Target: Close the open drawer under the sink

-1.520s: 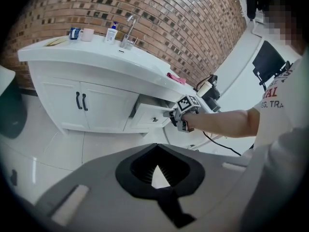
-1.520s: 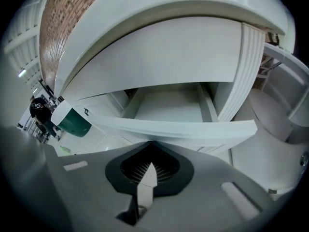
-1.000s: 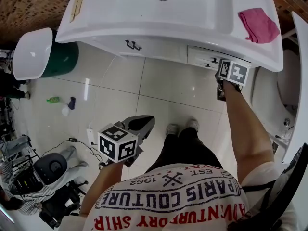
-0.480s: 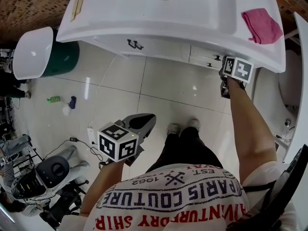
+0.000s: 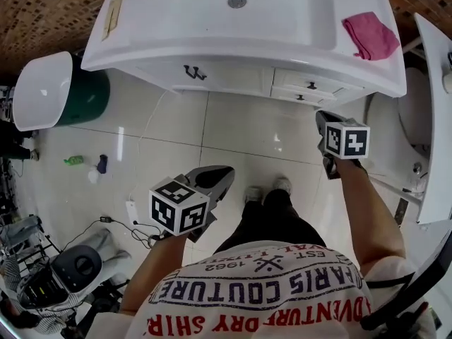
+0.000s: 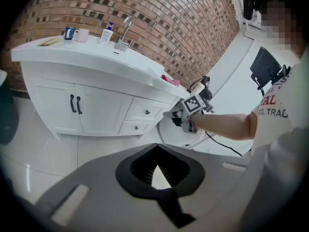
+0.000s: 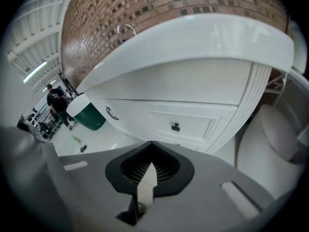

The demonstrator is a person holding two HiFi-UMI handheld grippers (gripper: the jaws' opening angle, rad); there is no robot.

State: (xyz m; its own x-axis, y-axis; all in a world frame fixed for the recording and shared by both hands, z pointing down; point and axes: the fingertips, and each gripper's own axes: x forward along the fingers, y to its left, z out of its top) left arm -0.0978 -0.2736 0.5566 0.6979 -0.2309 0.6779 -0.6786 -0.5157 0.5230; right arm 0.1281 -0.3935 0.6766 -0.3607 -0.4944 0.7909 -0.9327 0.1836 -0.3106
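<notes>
The white vanity (image 5: 212, 73) under the sink has two drawers at its right end. The upper drawer (image 5: 318, 83) and the lower drawer (image 5: 293, 98) both sit flush with the cabinet face. In the right gripper view the upper drawer (image 7: 193, 123) with its dark knob (image 7: 175, 126) fills the middle, a short way ahead of the jaws. My right gripper (image 5: 322, 116) hangs apart from the drawers, shut and holding nothing. My left gripper (image 5: 223, 172) is held low over the floor, shut and empty. The left gripper view shows both drawers (image 6: 146, 111) and the right gripper (image 6: 177, 116) beside them.
A pink cloth (image 5: 367, 35) lies on the sink's right rim. A green bin with a white lid (image 5: 78, 94) stands left of the vanity. A white toilet (image 5: 417, 119) is at the right. Small items (image 5: 95, 164) and a cabled device (image 5: 70, 263) lie on the floor at left.
The drawer that stuck out a second ago now sits flush. My right gripper, then at the drawer front, has drawn back toward me. The left gripper has hardly moved.
</notes>
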